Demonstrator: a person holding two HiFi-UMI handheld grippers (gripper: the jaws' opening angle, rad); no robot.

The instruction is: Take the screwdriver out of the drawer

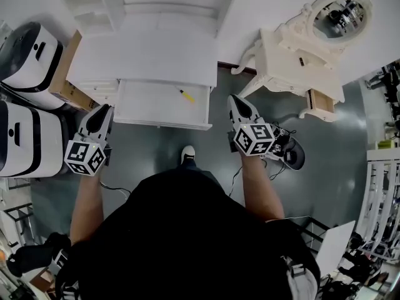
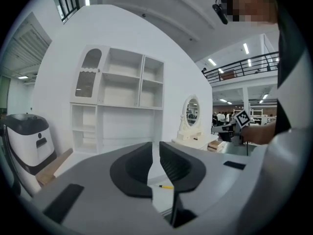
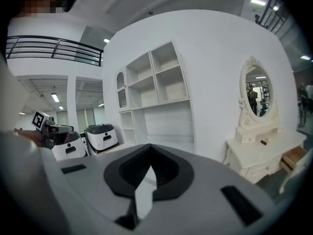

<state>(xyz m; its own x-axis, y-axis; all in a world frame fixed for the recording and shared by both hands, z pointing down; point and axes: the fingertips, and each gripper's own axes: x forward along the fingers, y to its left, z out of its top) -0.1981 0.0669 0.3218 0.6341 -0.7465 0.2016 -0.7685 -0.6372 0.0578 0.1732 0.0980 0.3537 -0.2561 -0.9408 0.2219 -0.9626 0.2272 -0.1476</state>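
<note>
Screwdriver [image 1: 186, 96]: yellow-handled, lies aslant on the bottom of the open drawer, toward its right end; neither gripper touches it.
Drawer [image 1: 134, 115]: white, pulled out from the white cabinet [image 1: 144, 61] toward the person.
Left gripper [image 1: 105, 110]: off the drawer's left front corner; jaws a narrow slit apart with nothing between them; in the left gripper view the screwdriver shows beyond the gap.
Right gripper [image 1: 237, 100]: just right of the drawer's right end; jaws closed tip to tip, empty.
Surroundings: ornate white dressing table [image 1: 300, 58] with an oval mirror at the right; two white-and-black machines [image 1: 25, 49] and a cardboard box [image 1: 65, 74] at the left.
</note>
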